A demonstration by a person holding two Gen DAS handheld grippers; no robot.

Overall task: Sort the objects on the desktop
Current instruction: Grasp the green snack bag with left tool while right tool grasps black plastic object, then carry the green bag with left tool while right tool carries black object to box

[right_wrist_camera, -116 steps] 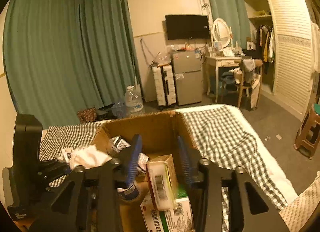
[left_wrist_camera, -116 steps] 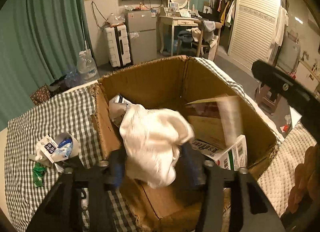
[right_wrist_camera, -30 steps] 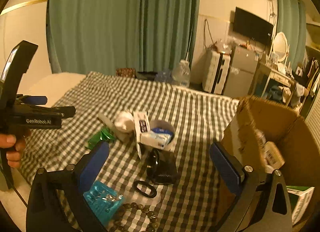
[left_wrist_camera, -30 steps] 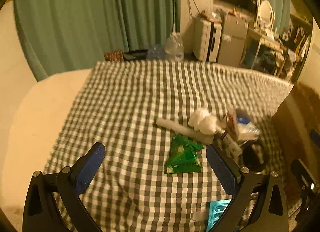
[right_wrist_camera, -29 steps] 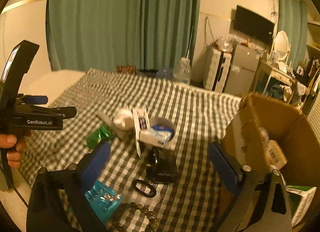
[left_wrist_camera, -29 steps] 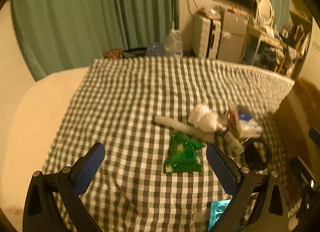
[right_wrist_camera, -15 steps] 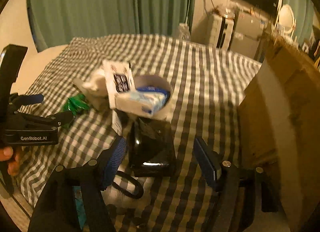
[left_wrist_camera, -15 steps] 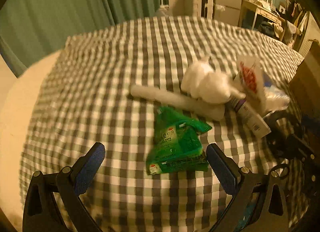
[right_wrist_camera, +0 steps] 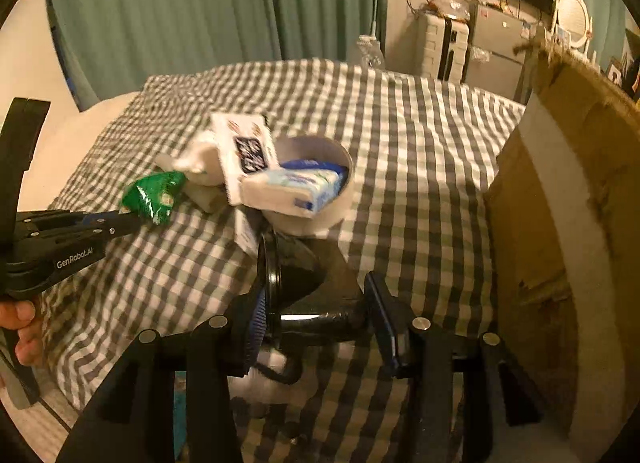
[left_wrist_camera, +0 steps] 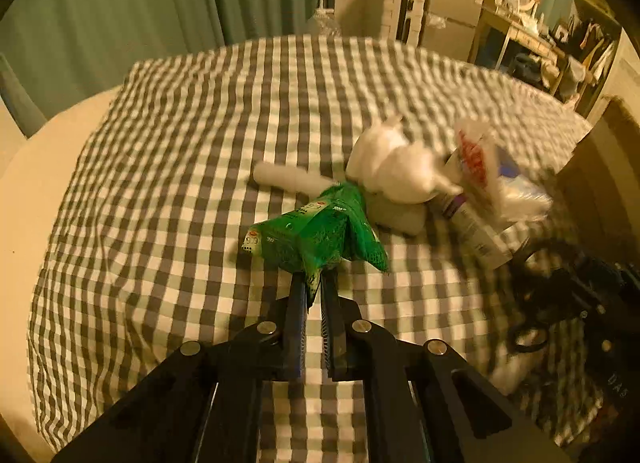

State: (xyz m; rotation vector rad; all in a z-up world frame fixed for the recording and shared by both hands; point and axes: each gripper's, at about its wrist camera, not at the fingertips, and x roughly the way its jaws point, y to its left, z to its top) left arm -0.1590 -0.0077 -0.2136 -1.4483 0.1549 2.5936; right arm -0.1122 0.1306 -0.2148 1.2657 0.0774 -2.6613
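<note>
My left gripper (left_wrist_camera: 312, 281) has its jaws closing, and the pads pinch the near edge of a green snack packet (left_wrist_camera: 316, 235). The packet is tipped up off the checked cloth (left_wrist_camera: 180, 143). The right wrist view shows the same left gripper (right_wrist_camera: 134, 219) with the packet (right_wrist_camera: 154, 193). My right gripper (right_wrist_camera: 316, 295) has its jaws closing around a black round container (right_wrist_camera: 304, 275) lying on its side. Both pads touch its sides. A person's hand (right_wrist_camera: 20, 327) holds the left tool.
Behind the packet lie a white cloth wad (left_wrist_camera: 396, 167), a white roll (left_wrist_camera: 288, 177) and a tube (left_wrist_camera: 472, 227). A white cup (right_wrist_camera: 316, 219) holds a blue-and-white pack, and a labelled carton (right_wrist_camera: 246, 151) leans on it. An open cardboard box (right_wrist_camera: 560, 223) stands on the right.
The left jaws went from wide open to pinched on the green packet, lifting its edge. The right jaws narrowed onto the black container, and both tools sank closer to the cloth.
</note>
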